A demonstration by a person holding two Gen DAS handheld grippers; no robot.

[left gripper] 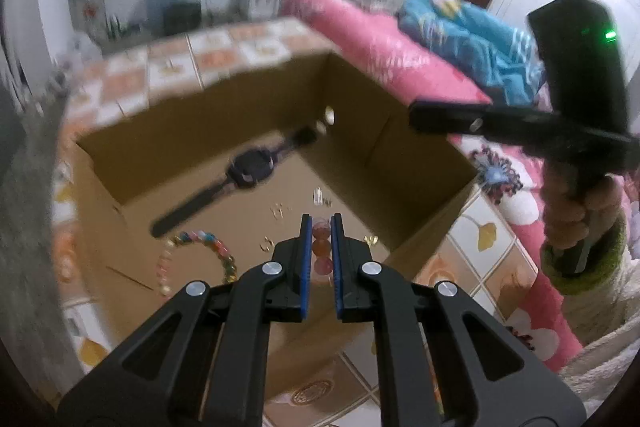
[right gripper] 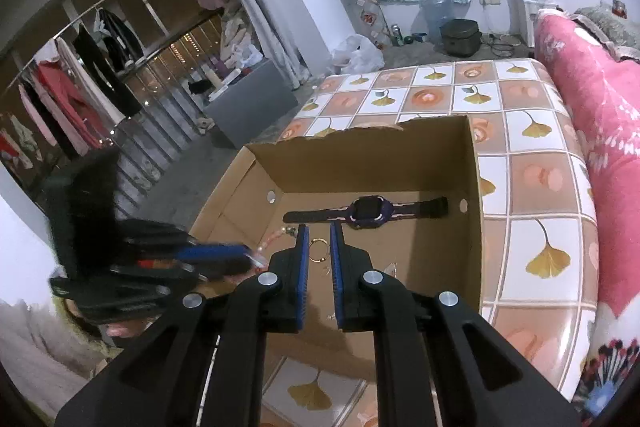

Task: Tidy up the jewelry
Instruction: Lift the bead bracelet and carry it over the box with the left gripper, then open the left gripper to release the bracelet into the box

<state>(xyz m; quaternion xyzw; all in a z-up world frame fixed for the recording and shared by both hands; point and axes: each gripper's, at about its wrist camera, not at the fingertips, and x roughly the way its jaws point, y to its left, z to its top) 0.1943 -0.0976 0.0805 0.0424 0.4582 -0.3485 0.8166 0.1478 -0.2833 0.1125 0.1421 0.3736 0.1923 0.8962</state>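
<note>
Hovering over the cardboard box (right gripper: 472, 227) now, both tongs pointed down into it; my left tongs (left gripper: 321, 223) are pinched narrow, and between the blue pads I see a short run of orange-pink beads (left gripper: 321, 247), though whether the pads grip them or the beads lie on the box floor behind I cannot tell; my right tongs (right gripper: 319, 233) are narrow too, nothing pressed between them, a gold ring (right gripper: 319, 250) showing through the gap on the box floor; the box sits on the tiled-pattern bench (right gripper: 532, 211), close to its right edge beside the pink bedding (right gripper: 592, 99); inside, a dark watch (right gripper: 366, 211) lies flat along the far wall, strap stretched out; a multicoloured bead bracelet (left gripper: 192, 259) lies curled near the box's left wall in my left view; small gold earrings (left gripper: 280, 211) are scattered mid-floor, blurred; my right hand (left gripper: 580, 215) shows at the picture's edge, gripping its handle.
</note>
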